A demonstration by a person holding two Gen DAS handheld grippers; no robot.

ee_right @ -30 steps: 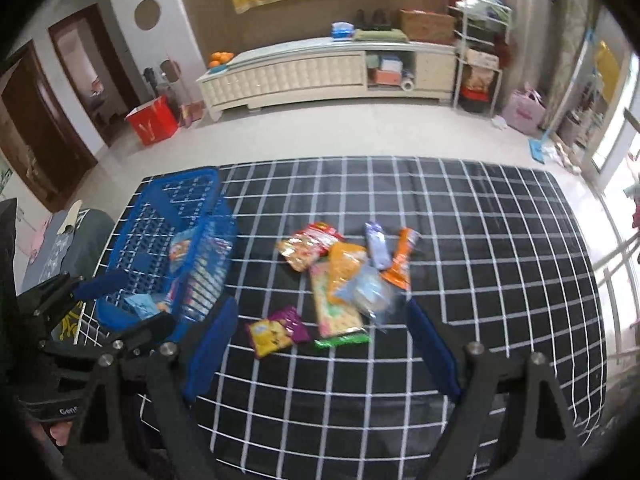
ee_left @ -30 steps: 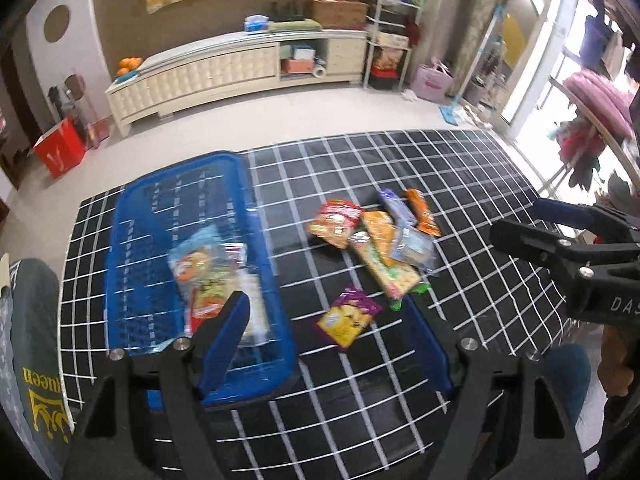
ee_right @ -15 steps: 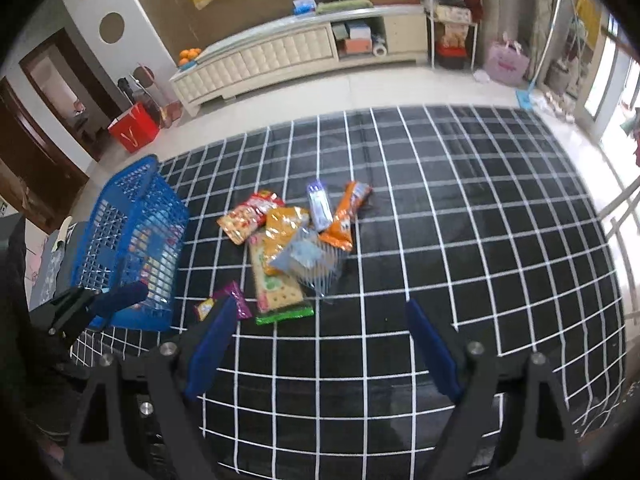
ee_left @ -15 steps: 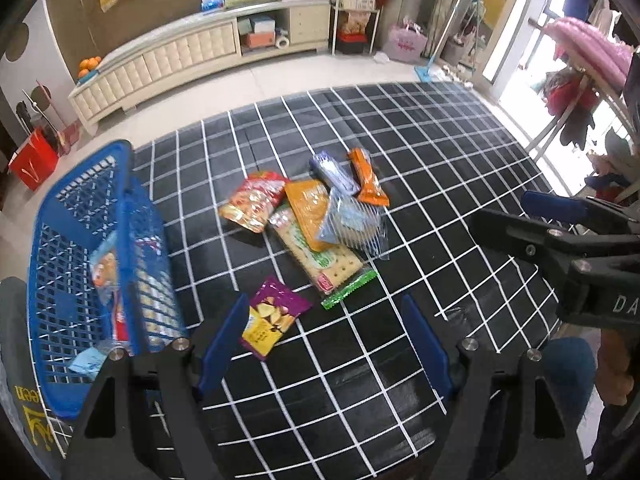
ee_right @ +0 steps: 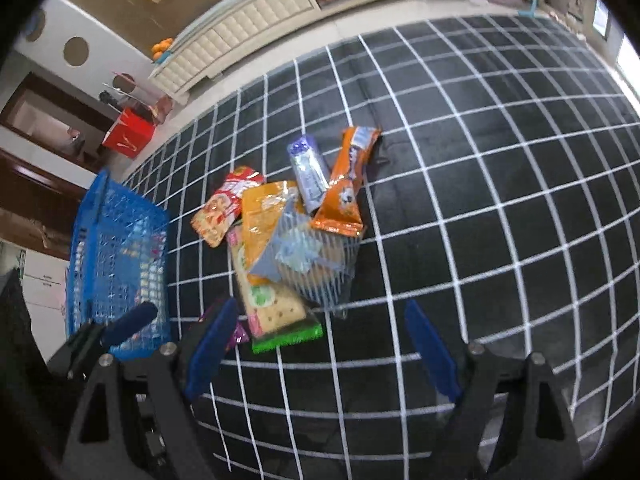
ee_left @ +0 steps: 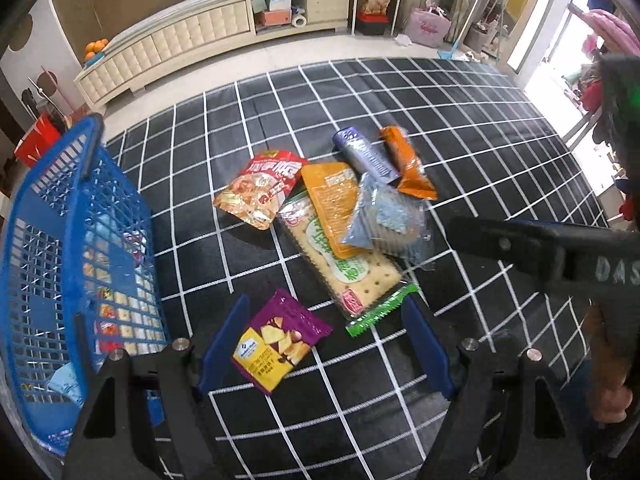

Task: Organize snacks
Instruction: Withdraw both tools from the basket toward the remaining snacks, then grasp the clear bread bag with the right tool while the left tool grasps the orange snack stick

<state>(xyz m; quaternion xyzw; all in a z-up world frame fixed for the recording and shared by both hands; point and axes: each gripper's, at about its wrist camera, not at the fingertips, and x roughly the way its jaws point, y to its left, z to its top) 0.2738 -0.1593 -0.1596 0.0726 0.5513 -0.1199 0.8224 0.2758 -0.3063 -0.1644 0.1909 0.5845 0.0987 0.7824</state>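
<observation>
Left gripper (ee_left: 326, 344) open and empty, purple snack pouch (ee_left: 282, 340) lying flat between fingers. Right gripper (ee_right: 320, 344) likewise open, cracker pack (ee_right: 272, 304) just ahead. Pouch probably light, crinkly, slippery; best pinched across its edges.

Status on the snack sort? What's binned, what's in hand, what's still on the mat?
Done: the blue plastic basket already holds several packets.
In hand: nothing. The left gripper is open above the small purple chip packet; the right gripper is open and empty.
Left: that purple packet plus the pile on the black grid mat: red pouch, long green-edged cracker pack, two orange packets, purple tube, clear biscuit bag.
</observation>
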